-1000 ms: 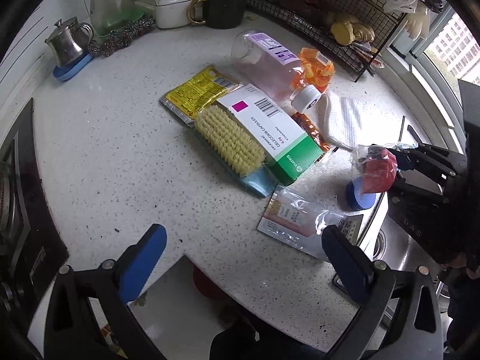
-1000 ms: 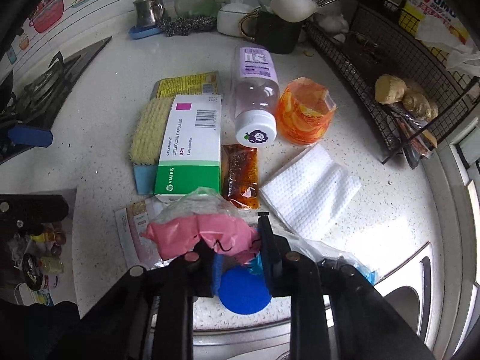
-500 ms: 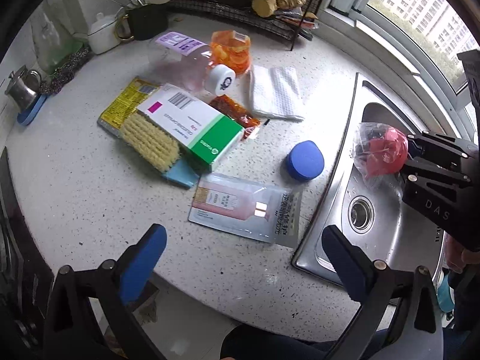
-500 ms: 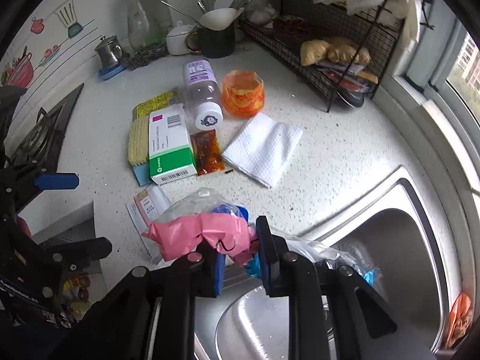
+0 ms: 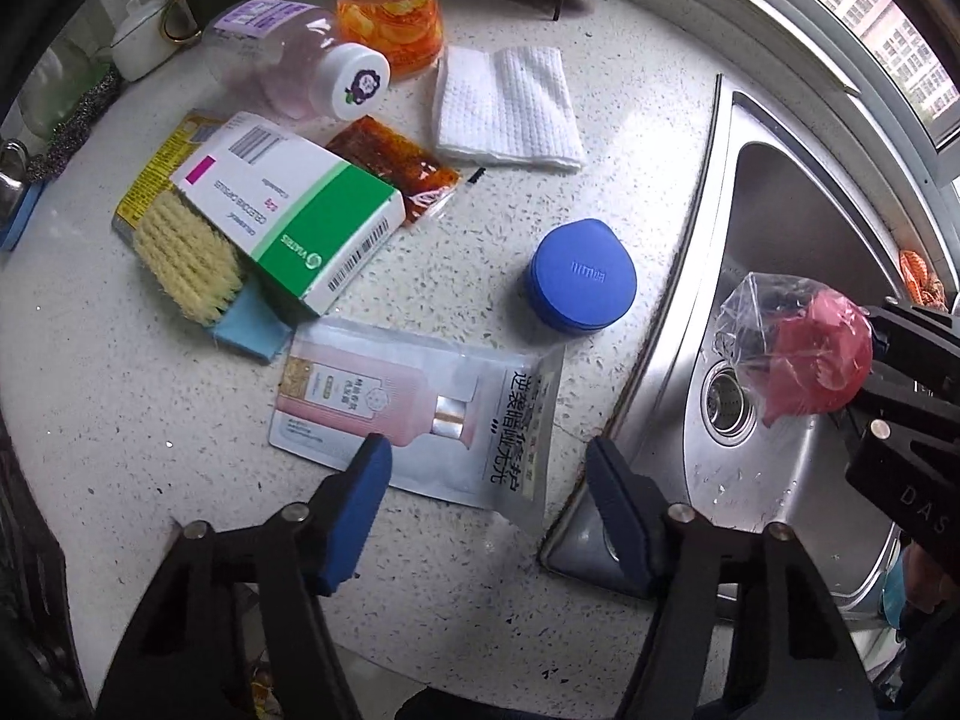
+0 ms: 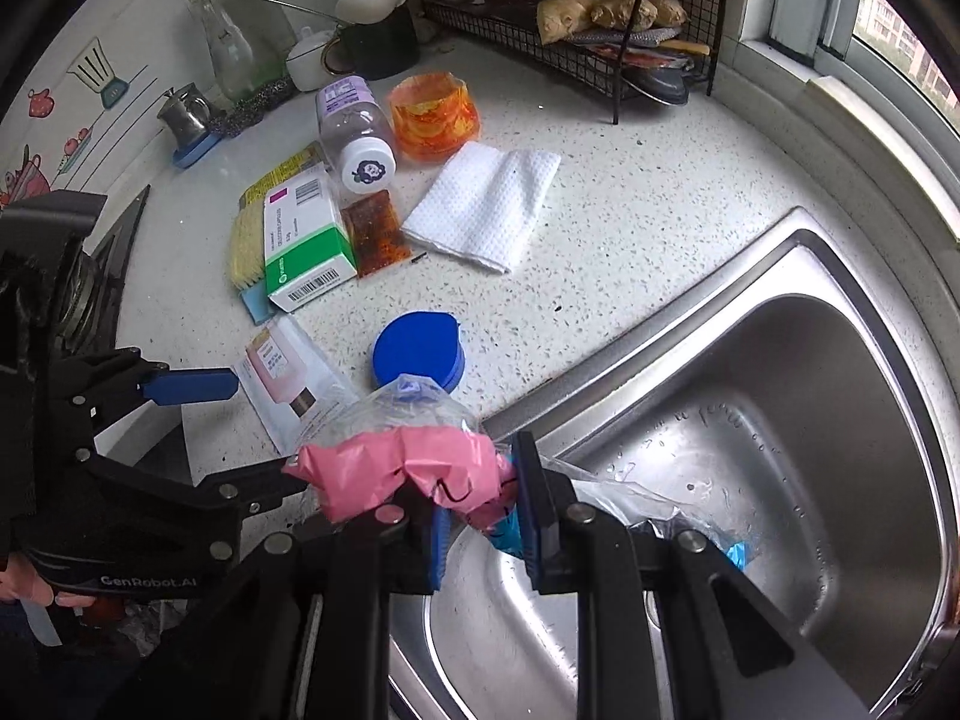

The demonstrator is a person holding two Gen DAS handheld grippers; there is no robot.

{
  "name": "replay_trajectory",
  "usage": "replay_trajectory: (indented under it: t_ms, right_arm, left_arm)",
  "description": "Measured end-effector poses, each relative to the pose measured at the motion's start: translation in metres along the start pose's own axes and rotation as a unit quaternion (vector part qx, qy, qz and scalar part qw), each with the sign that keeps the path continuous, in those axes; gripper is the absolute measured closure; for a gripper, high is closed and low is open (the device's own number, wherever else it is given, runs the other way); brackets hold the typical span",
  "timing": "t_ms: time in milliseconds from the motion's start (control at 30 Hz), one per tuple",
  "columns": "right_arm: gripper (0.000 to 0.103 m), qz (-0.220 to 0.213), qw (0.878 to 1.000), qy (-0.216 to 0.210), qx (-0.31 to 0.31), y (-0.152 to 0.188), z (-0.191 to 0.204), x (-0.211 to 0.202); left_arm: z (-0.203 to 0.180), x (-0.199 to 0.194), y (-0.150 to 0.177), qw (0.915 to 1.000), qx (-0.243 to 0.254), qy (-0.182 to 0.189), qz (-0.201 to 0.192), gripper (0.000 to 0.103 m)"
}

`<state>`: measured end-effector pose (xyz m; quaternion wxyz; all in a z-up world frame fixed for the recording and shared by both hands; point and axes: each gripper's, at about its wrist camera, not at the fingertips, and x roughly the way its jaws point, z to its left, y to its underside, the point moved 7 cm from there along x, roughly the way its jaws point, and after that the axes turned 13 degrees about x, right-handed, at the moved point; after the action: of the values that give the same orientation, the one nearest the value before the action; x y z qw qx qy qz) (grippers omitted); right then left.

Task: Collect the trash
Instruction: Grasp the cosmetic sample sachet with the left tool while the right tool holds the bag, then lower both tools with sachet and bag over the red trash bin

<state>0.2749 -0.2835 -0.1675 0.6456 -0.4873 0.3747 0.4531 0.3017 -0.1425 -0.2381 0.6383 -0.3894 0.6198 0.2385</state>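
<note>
While clamped in right hand-held gripper (image 6: pixel 480 516) | trash bag (image 6: pixel 408 468): crumpled pink, possibly clear-wrapped | left closing, empty

The left gripper (image 5: pixel 486 480) points steeply down, its jaws closing with nothing pressed between them. The right gripper (image 6: pixel 480 510) also tilts downward, its pads (image 6: pixel 531 498) clamped on a bag (image 6: pixel 408 468).

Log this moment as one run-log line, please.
right gripper: shut on pink trash wad, over sink | left gripper: closing, nothing gripped, above sachet
</note>
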Motion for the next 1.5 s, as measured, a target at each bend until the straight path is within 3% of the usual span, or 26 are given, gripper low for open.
replay_trajectory:
  t_ms: [100,467,800,1100,1500]
  right_arm:
    - [0.085,0.009,1.000,-0.003,0.007,0.004,-0.005,0.003]
    - [0.085,0.011,1.000,-0.017,0.024,0.006,-0.009,0.003]
    - [0.085,0.002,1.000,-0.019,0.016,0.012,0.012,-0.007]
    - [0.085,-0.024,0.999,-0.023,-0.008,0.017,0.048,-0.029]
    - [0.085,-0.041,0.997,-0.040,-0.054,0.055,0.118,-0.056]
  left_arm:
    - [-0.003,0.010,0.001,0.9999,0.002,0.000,0.013,0.071]
    - [-0.017,0.014,-0.003,0.9996,0.028,0.001,0.006,0.101]
    - [-0.018,-0.021,0.014,0.9980,0.052,-0.013,-0.034,0.102]
    - [0.004,-0.074,0.039,0.9952,0.035,-0.017,-0.090,0.102]
    - [0.027,-0.126,0.108,0.9907,-0.002,-0.026,-0.133,0.102]
